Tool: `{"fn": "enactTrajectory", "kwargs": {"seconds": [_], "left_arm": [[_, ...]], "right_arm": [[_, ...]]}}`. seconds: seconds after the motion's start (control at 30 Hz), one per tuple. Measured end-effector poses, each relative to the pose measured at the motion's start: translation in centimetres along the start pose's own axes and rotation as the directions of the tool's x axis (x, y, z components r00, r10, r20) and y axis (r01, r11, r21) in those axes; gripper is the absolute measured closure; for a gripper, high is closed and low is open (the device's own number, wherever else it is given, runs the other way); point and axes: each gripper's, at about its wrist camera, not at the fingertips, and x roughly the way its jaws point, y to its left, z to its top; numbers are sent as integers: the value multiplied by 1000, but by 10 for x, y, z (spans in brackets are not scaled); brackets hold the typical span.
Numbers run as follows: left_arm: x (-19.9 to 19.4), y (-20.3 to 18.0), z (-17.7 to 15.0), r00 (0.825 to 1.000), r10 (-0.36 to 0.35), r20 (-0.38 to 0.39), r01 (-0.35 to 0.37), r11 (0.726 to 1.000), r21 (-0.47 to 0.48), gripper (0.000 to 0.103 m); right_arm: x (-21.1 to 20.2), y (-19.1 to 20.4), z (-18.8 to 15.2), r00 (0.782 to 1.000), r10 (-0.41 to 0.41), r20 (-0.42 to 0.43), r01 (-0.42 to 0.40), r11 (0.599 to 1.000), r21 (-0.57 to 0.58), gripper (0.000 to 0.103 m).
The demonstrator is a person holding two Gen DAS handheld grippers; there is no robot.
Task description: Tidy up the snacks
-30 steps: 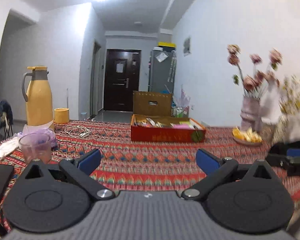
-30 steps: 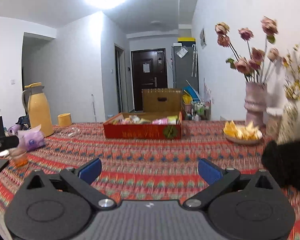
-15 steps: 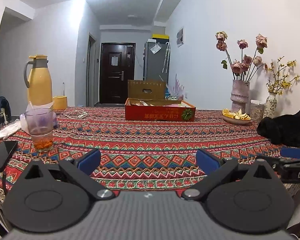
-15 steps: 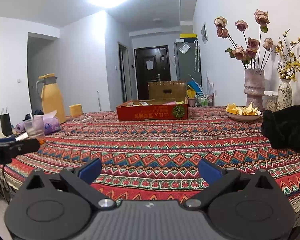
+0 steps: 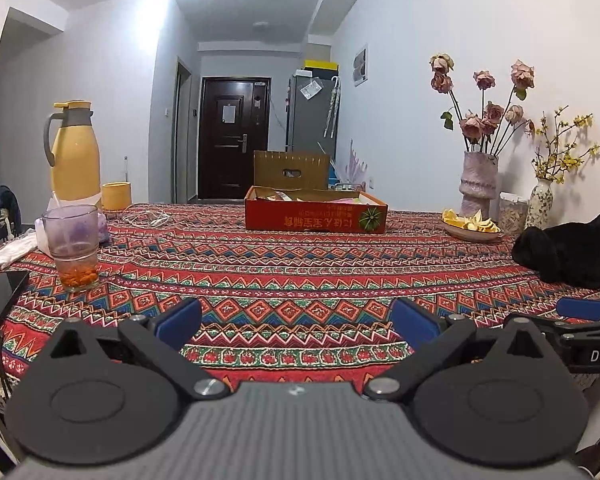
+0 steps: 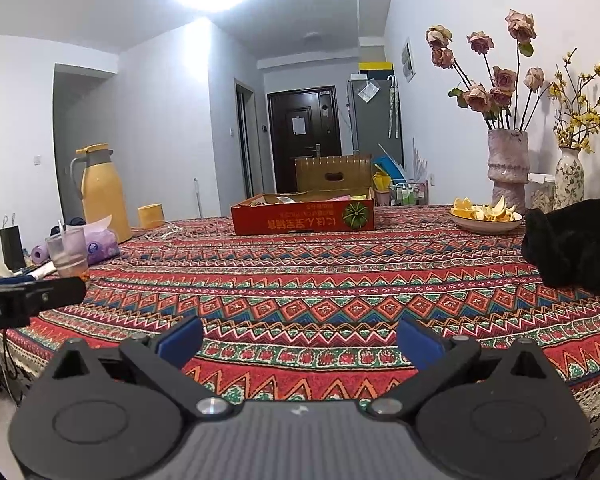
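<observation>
A red cardboard box (image 5: 315, 214) holding several snack packets stands at the far middle of the patterned tablecloth (image 5: 292, 276); it also shows in the right wrist view (image 6: 302, 216). My left gripper (image 5: 296, 322) is open and empty, low at the table's near edge, far from the box. My right gripper (image 6: 299, 342) is open and empty, also at the near edge. The right gripper's blue pad shows at the right of the left wrist view (image 5: 582, 308). The left gripper's tip shows at the left of the right wrist view (image 6: 32, 300).
A glass with orange bits (image 5: 75, 252), a phone (image 5: 0, 300), a yellow thermos (image 5: 74, 152) and a yellow cup (image 5: 116, 195) stand at the left. A plate of orange peel (image 5: 470, 224), two flower vases (image 5: 480, 184) and a black plush object (image 5: 564, 256) are at the right.
Both grippers have drawn back from the table's middle toward its near edge and dropped lower. The box now looks farther away. Both stay open and empty.
</observation>
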Motion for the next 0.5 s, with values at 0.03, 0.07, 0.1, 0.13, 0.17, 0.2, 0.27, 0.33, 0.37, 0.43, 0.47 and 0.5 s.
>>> {"fn": "enactTrajectory", "kwargs": {"seconds": [0.03, 0.07, 0.1, 0.13, 0.17, 0.2, 0.27, 0.33, 0.37, 0.43, 0.47, 0.5], "left_arm": [[0, 0, 0, 1000, -1, -1, 1, 1000, 1, 0], [0, 0, 0, 1000, -1, -1, 1, 1000, 2, 0], [0, 0, 0, 1000, 0, -1, 0, 1000, 3, 0], [0, 1, 0, 1000, 1, -2, -1, 1000, 3, 0], [0, 1, 0, 1000, 2, -3, -2, 1000, 2, 0], [0, 1, 1, 1000, 3, -4, -3, 1000, 2, 0], [0, 1, 0, 1000, 3, -3, -3, 1000, 3, 0], [0, 1, 0, 1000, 2, -3, -2, 1000, 4, 0], [0, 1, 0, 1000, 1, -3, -1, 1000, 4, 0], [1, 1, 0, 1000, 4, -7, -4, 1000, 3, 0], [1, 1, 0, 1000, 4, -9, -4, 1000, 2, 0], [1, 1, 0, 1000, 4, -9, -4, 1000, 2, 0]], "right_arm": [[0, 1, 0, 1000, 0, 0, 0, 1000, -2, 0], [0, 1, 0, 1000, 2, -2, -2, 1000, -3, 0], [1, 1, -1, 1000, 4, -6, -4, 1000, -5, 0], [2, 1, -1, 1000, 6, -14, -6, 1000, -8, 0], [3, 1, -1, 1000, 5, -22, -5, 1000, -13, 0], [4, 2, -1, 1000, 3, -25, -4, 1000, -18, 0], [4, 3, -2, 1000, 0, -22, -1, 1000, -24, 0], [3, 3, -2, 1000, 4, -22, -5, 1000, -28, 0], [3, 2, -3, 1000, 4, -21, -5, 1000, -28, 0], [3, 2, -3, 1000, 4, -20, -5, 1000, -24, 0], [4, 2, -3, 1000, 5, -21, -5, 1000, -23, 0], [3, 2, -3, 1000, 5, -20, -6, 1000, -23, 0]]}}
